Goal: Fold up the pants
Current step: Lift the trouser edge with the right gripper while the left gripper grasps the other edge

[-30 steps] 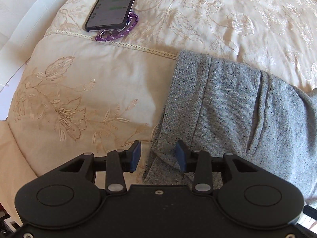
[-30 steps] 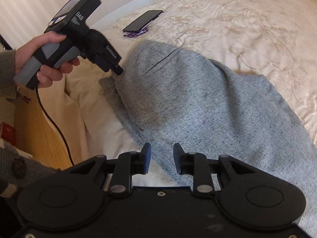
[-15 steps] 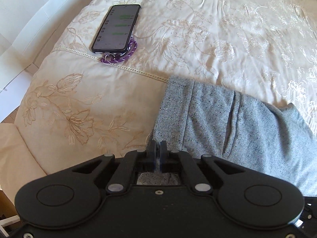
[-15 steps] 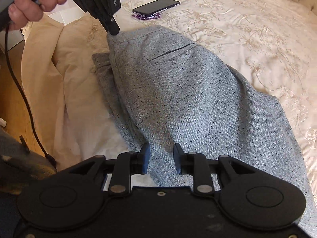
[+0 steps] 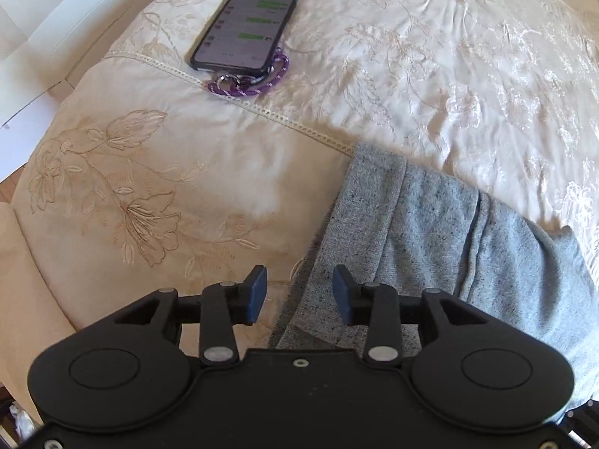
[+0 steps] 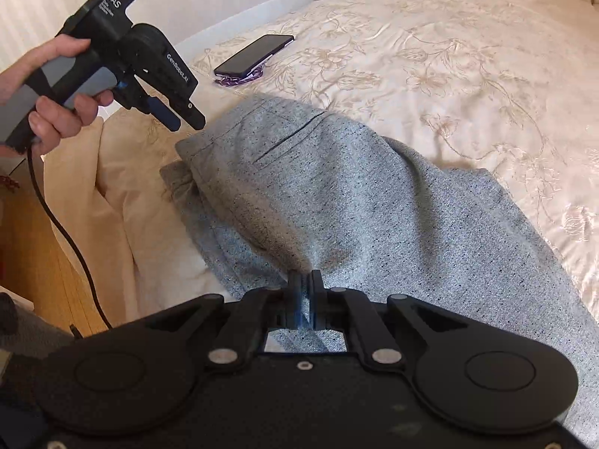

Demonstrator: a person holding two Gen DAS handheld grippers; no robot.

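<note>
Grey speckled pants (image 6: 355, 194) lie on the cream bedspread, waistband corner (image 5: 374, 172) towards the phone. My left gripper (image 5: 299, 280) points straight down over that corner. Its jaws are opening, and the waistband's edge shows below the gap with no pad touching it. In the right wrist view a hand holds the left gripper (image 6: 183, 121) just above the waistband, apart from the cloth. My right gripper (image 6: 305, 280) is shut on the pants' near edge, and the fabric puckers into its pads.
A black phone (image 5: 247, 26) with a purple strap (image 5: 251, 82) lies on the embroidered bedspread (image 5: 449, 56) beyond the waistband. The bed's edge drops to a wooden floor (image 6: 45, 254) at left, where the left gripper's cable (image 6: 63, 224) hangs.
The left gripper, shut on the waistband corner half a second ago, has opened and lifted off it. The right gripper has closed on the pants' near edge.
</note>
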